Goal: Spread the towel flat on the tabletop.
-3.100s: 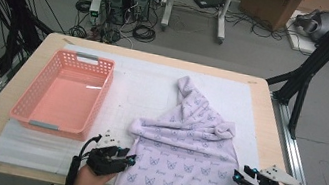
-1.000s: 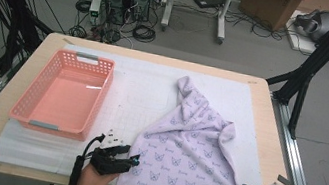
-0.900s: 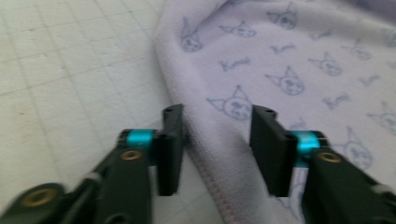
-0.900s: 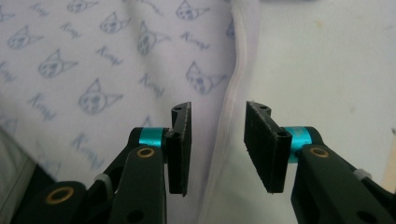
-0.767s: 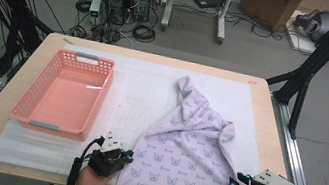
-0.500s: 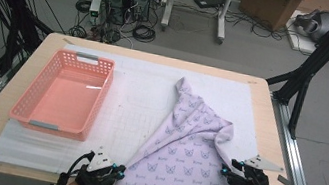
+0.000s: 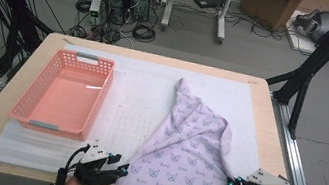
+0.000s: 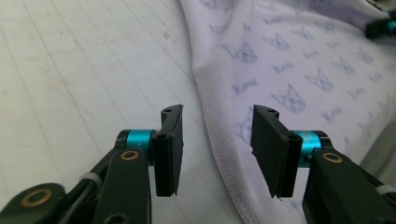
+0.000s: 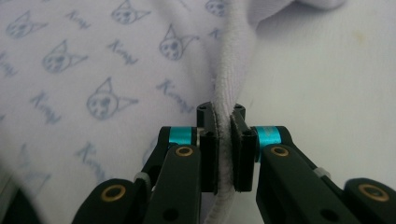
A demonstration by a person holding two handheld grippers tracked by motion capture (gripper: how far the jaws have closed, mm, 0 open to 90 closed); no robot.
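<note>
A pale lilac towel [image 7: 186,162] printed with cat faces lies rumpled on the right half of the mat, its front hem hanging over the table's near edge. My left gripper [image 7: 121,169] sits at the towel's front left edge. In the left gripper view its jaws [image 8: 217,140] have just been opening and stand apart, the hem of the towel [image 8: 289,70] lying under the gap, untouched by the pads. My right gripper [image 7: 231,183] is at the towel's right edge. Its jaws [image 9: 224,126] have just been closing and now pinch the thick rolled edge of the towel [image 9: 93,70].
An empty pink plastic basket [image 7: 63,93] stands on the left part of the white gridded mat [image 7: 142,94]. The wooden table [image 7: 273,141] shows bare strips at the right and front left. Black frame legs and cables stand on the floor beyond.
The right gripper came in from the front right corner to the towel's right edge. The towel's crosswise fold has flattened and its left edge has drawn in. The left gripper stayed near the front left hem.
</note>
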